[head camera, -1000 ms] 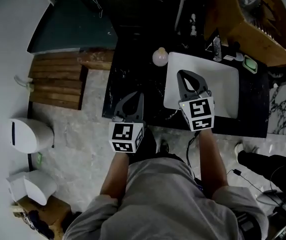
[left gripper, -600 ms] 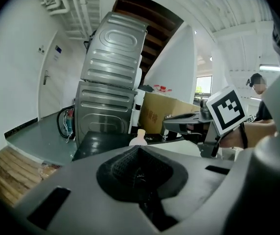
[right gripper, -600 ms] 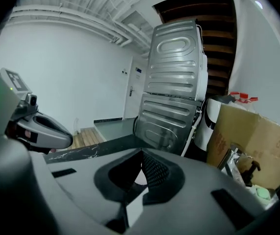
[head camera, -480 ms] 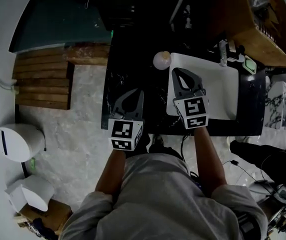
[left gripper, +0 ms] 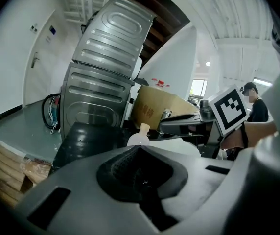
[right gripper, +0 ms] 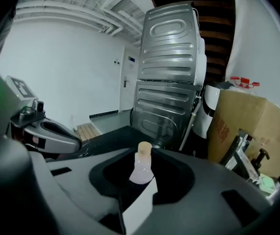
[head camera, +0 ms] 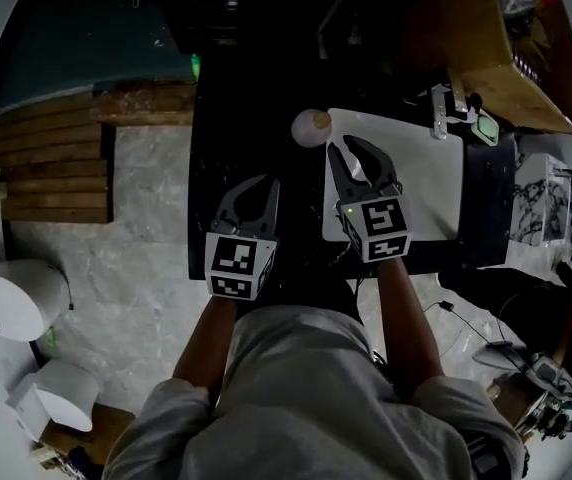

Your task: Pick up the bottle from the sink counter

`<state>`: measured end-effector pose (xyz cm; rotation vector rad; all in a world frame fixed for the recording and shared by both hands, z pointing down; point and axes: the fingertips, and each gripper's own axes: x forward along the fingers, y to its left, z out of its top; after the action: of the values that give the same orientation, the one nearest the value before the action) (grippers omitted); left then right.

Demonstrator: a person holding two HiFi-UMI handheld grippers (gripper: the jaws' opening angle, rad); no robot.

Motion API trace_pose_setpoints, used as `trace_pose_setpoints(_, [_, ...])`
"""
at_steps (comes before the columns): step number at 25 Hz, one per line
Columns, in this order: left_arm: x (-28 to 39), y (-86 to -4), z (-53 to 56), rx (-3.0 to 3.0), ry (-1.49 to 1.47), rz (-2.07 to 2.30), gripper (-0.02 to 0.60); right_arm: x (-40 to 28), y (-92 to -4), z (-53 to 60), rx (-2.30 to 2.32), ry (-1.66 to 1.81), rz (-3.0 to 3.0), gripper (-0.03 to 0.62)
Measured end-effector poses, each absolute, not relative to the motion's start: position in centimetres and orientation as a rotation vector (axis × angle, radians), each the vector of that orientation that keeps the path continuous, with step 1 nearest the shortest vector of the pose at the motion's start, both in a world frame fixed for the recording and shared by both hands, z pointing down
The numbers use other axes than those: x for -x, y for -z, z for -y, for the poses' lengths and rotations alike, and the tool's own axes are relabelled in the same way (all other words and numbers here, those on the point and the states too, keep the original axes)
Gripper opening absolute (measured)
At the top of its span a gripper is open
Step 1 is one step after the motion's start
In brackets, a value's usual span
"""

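A small pale bottle point(head camera: 311, 126) with a tan cap stands upright on the black counter point(head camera: 226, 118), at the white sink's point(head camera: 426, 183) far left corner. My right gripper point(head camera: 351, 146) hovers over the sink's left edge, a short way from the bottle and pointed at it. Its jaws are opening, with nothing between them. In the right gripper view the bottle point(right gripper: 141, 173) shows just beyond the gripper's point(right gripper: 144, 156) parted tips. My left gripper point(head camera: 249, 190) is shut and empty over the counter, nearer to me. From the left gripper point(left gripper: 139, 148) view, the bottle point(left gripper: 139, 135) stands farther off.
A faucet point(head camera: 444, 108) and a green soap dish point(head camera: 484, 126) sit at the sink's far side, under a cardboard box point(head camera: 486, 48). A metal washing machine point(right gripper: 172, 72) stands behind the counter. Wooden slats point(head camera: 51, 168) and a white bin point(head camera: 16, 298) lie on the floor to the left.
The right gripper has drawn closer to the bottle and its jaws have parted slightly. The left gripper stays shut over the counter. The head view has shifted.
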<state>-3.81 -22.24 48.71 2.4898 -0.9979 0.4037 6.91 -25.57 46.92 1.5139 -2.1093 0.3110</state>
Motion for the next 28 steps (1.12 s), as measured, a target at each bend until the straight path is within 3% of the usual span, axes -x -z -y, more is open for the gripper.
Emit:
trace_pose_setpoints(5, [3.7, -50.6, 23.5, -2.445, -0.445, 1.037, 0.012, -7.2, -48.7, 28.0, -1.543, -0.403, 2.215, 0.188])
trace_pose_setpoints(11, [4.6, -51.3, 23.9, -2.391, -0.516, 1.091, 0.012, -6.6, -49.7, 30.4, -1.59, -0.43, 2.311, 0.239])
trace_pose_setpoints(28, [4.6, -53.4, 23.6, -2.313, -0.596, 1.128, 0.012, -5.7, -52.6, 33.1, -1.638, -0.445, 2.342, 0.247])
